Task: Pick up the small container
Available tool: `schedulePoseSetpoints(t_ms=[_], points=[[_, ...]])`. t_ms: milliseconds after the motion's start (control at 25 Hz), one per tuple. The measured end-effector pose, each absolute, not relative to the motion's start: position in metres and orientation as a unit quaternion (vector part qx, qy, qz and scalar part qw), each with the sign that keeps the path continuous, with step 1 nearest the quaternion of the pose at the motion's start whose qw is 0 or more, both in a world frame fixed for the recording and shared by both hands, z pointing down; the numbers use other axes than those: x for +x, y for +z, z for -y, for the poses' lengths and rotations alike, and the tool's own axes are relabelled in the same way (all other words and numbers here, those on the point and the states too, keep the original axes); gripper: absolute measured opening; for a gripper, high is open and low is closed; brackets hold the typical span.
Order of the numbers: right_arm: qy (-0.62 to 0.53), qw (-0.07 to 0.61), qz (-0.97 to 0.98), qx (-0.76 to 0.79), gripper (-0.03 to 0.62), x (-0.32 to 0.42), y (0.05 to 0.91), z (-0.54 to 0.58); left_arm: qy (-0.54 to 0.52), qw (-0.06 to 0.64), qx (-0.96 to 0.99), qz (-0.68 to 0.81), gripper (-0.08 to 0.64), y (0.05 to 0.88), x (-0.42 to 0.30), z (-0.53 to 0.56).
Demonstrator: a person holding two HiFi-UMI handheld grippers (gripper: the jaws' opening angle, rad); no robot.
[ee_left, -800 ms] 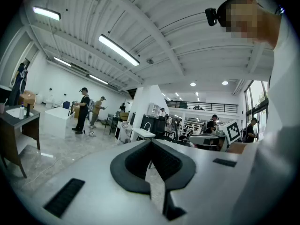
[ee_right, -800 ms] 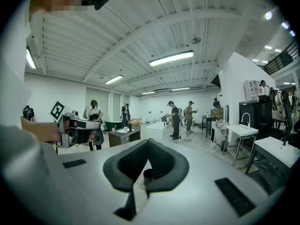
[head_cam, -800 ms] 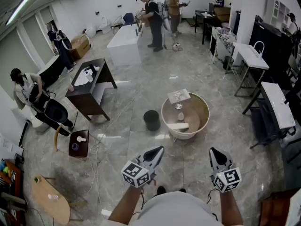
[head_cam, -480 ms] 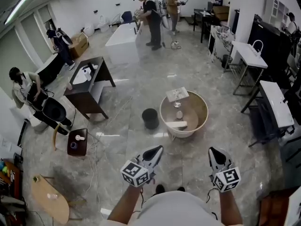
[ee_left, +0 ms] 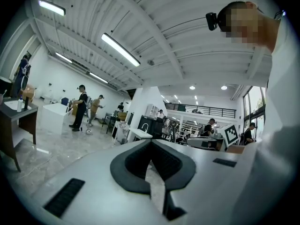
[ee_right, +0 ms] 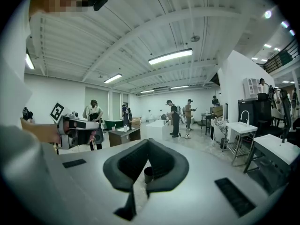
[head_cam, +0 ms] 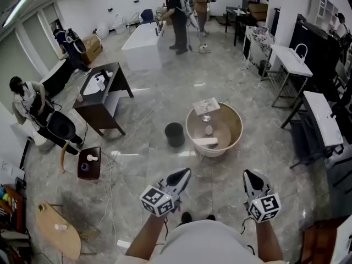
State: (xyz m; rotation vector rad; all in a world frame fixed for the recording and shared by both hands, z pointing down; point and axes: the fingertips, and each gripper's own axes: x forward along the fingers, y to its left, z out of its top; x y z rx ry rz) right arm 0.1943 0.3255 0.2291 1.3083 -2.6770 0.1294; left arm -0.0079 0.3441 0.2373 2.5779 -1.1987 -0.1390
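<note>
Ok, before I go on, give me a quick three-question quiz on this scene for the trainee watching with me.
1. True or false: the left gripper is clamped on an object.
2. In the head view, on which side of the round tub does the black bin stand? A) left B) right C) inside it
3. Which is touching the round tub, the left gripper or the right gripper?
Key: 1. False: its jaws are shut with nothing between them. 2. A. 3. Neither: both are held short of the tub.
</note>
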Motion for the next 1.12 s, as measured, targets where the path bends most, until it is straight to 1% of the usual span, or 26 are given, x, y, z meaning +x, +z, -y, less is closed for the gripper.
schedulePoseSetpoints(t_ms=[280,360,480,560,720,800,1120], points=[[0.045,0.078,0.892,0.444,0.012,0.197,0.231,-0.326,-0.052,0.166,0.891,0.419,0.017,0.245,-0.013,-0.345],[0.048,0.077,0.890,0.446,0.034,0.197,0.232,-0.326,-0.054,0.173,0.890,0.419,0.022,0.246,-0.015,-0.344],[0.052,0.074,0.891,0.445,0.051,0.194,0.234,-0.327,-0.050,0.179,0.890,0.415,0.052,0.250,-0.015,-0.345],[0.051,0.073,0.892,0.443,0.071,0.193,0.236,-0.329,-0.047,0.181,0.890,0.415,0.076,0.253,-0.016,-0.345],[0.054,0.066,0.894,0.440,0.165,0.190,0.235,-0.333,-0.054,0.183,0.888,0.419,0.134,0.252,-0.022,-0.347],[0.057,0.063,0.893,0.442,0.197,0.190,0.235,-0.334,-0.058,0.185,0.887,0.420,0.174,0.252,-0.025,-0.348],[0.052,0.063,0.891,0.446,0.263,0.185,0.237,-0.336,-0.050,0.186,0.891,0.411,0.259,0.260,-0.031,-0.348]])
